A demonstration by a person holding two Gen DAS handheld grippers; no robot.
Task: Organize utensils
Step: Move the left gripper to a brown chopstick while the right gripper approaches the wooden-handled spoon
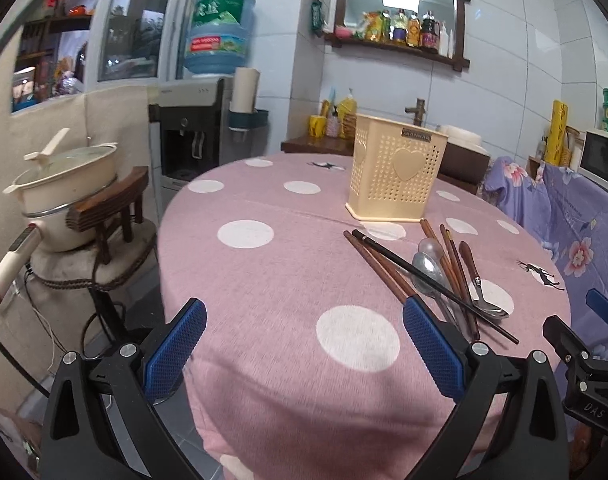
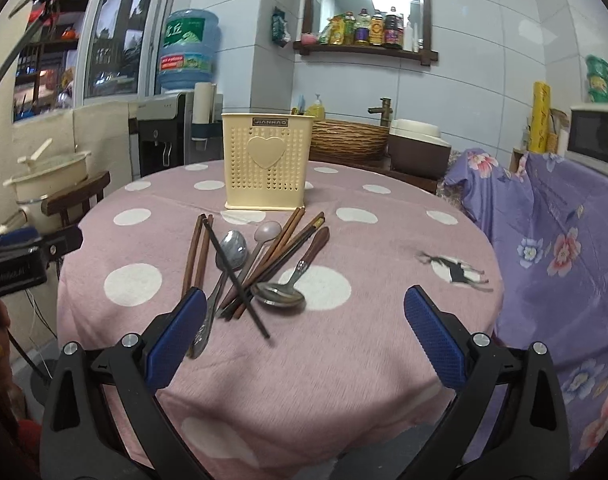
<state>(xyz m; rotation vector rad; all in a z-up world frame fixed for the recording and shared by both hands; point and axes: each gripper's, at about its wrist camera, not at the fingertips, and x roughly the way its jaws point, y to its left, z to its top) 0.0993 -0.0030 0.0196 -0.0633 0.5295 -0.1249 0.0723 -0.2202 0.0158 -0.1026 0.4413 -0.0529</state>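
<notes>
A cream perforated utensil holder (image 1: 395, 174) (image 2: 267, 164) with a heart stands upright on the pink polka-dot table (image 1: 272, 280) (image 2: 363, 344). In front of it lies a loose pile: brown chopsticks (image 2: 196, 252) (image 1: 377, 268), a black chopstick (image 2: 236, 280) (image 1: 431, 280), a wooden-handled metal spoon (image 2: 280, 294) (image 1: 489, 306), another metal spoon (image 2: 232, 250) (image 1: 427, 270) and a pale spoon (image 2: 267, 232). My left gripper (image 1: 304, 320) is open and empty, left of the pile. My right gripper (image 2: 304, 316) is open and empty, just in front of the pile.
A cream pot (image 1: 70, 176) sits on a wooden stool at the left. A water dispenser (image 1: 192, 136) stands behind the table. A wicker basket (image 2: 349, 136) and brown container (image 2: 417, 152) sit at the back. A purple floral cloth (image 2: 551, 240) covers furniture at right.
</notes>
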